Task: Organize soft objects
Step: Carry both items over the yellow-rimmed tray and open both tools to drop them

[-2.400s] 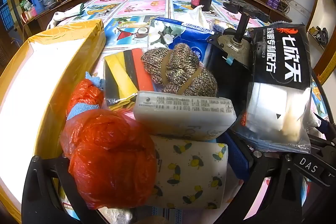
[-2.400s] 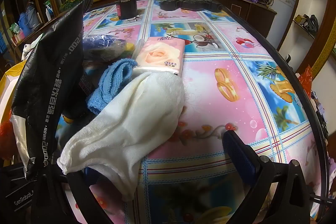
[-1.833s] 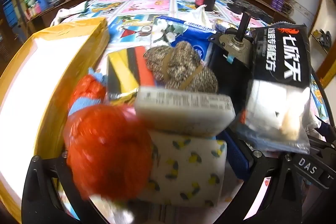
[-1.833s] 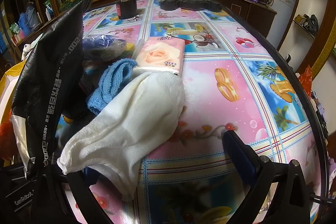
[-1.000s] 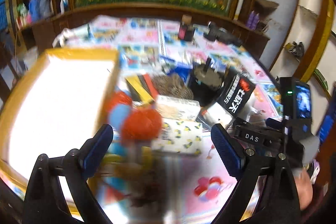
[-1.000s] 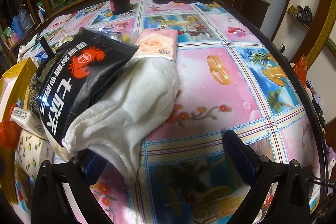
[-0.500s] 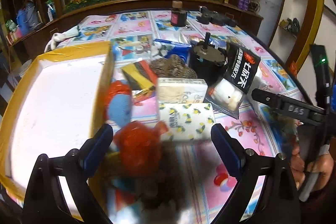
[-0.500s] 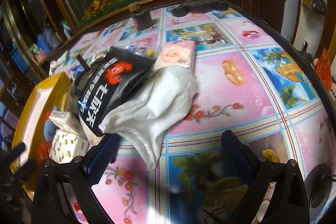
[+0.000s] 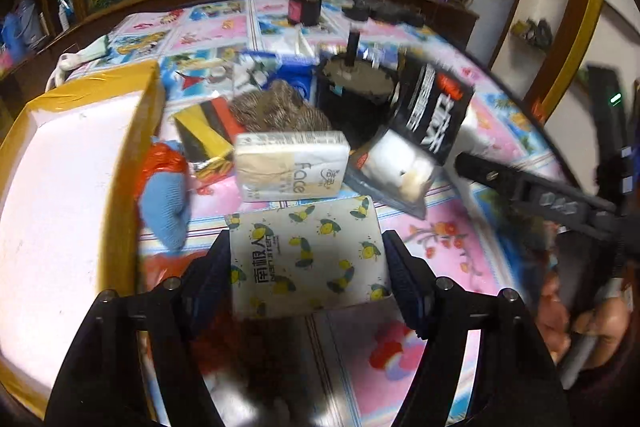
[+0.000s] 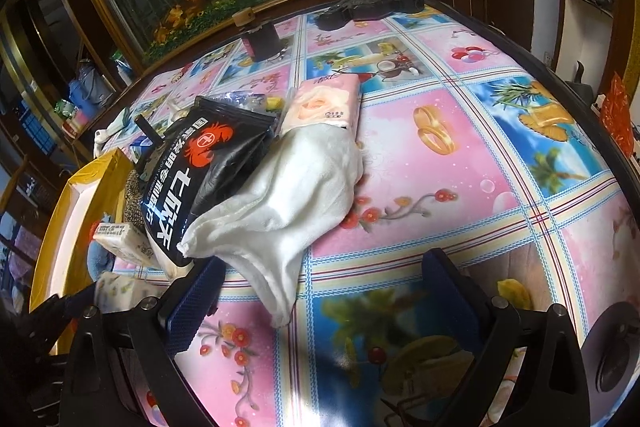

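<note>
A lemon-print tissue pack [image 9: 304, 259] lies on the tablecloth between the fingers of my left gripper [image 9: 308, 279]. The jaws are closing, and both pads touch its sides. Just behind it sit a "face" tissue pack [image 9: 288, 167] and a black crab-print bag [image 9: 432, 111]. A red plastic bag with a blue cloth [image 9: 164, 187] rests against the yellow-edged box [image 9: 60, 187]. My right gripper [image 10: 324, 299] is open over the cloth. The tip of a white towel [image 10: 288, 195] hangs near its left finger without touching it. A pink rose tissue pack [image 10: 320, 103] lies behind the towel.
A brown yarn ball [image 9: 276, 107], a striped yellow, red and black pack [image 9: 204, 131] and a black pot [image 9: 352, 91] crowd the pile's back. A dark jar [image 10: 264, 39] and a black tool [image 10: 368, 7] stand at the far edge. A hand [image 9: 592, 323] holds the right gripper's handle.
The left gripper sank toward the table and its jaws narrowed around the lemon-print pack. The blurred red bag near its left finger now lies still. The right view barely shifted.
</note>
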Available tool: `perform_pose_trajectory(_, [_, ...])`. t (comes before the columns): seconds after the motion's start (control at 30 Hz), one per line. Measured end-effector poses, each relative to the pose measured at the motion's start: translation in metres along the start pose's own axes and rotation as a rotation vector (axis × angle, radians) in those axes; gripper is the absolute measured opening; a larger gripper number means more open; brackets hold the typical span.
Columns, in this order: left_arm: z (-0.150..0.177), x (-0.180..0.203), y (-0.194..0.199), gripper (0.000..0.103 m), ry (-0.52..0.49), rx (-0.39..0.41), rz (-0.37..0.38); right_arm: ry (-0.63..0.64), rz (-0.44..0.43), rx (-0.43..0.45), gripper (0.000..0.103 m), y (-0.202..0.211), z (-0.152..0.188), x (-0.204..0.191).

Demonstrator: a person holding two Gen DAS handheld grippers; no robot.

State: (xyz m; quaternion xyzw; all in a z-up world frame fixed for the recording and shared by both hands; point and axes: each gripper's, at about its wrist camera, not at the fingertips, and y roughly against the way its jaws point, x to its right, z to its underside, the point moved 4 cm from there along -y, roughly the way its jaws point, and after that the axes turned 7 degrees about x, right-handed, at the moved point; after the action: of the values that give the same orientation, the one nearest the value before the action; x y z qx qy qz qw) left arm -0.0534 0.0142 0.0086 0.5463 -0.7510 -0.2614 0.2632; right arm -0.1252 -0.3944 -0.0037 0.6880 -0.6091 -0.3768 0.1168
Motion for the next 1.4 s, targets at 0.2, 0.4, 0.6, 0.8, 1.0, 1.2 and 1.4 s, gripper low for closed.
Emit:
perform_pose_trajectory(0.2, [-0.01, -0.025, 0.082, 0.072, 0.128, 0.146, 0.082, 0.007, 0.003, 0.014, 0.1, 0.0, -0.003, -0.001])
perform_pose_trajectory(0.4, [-0.004, -0.082, 0.133, 0.073, 0.237, 0.24, 0.014, 0.01, -0.03, 0.114, 0.092, 0.05, 0.0, -0.019])
perform_pose_trajectory(0.6, [0.013, -0.124, 0.134, 0.073, 0.327, 0.235, -0.028, 0.264, -0.237, 0.051, 0.088, 0.087, 0.022, -0.129])
perform_pose_trajectory(0.8, [0.027, -0.156, 0.149, 0.073, 0.375, 0.246, -0.068, 0.434, -0.268, -0.161, 0.053, 0.015, 0.055, -0.204])
perform_pose_trajectory(1.0, [0.021, -0.173, 0.146, 0.073, 0.408, 0.243, -0.049, 0.356, -0.383, -0.265, 0.033, -0.022, 0.05, -0.218])
perform_pose_trajectory(1.2, [0.004, -0.19, 0.127, 0.073, 0.442, 0.207, 0.003, 0.369, -0.424, -0.229, 0.03, -0.002, 0.03, -0.218])
perform_pose_trajectory(1.4, [-0.041, -0.225, 0.069, 0.073, 0.491, 0.141, 0.009, 0.41, -0.444, -0.116, 0.03, 0.014, -0.024, -0.25])
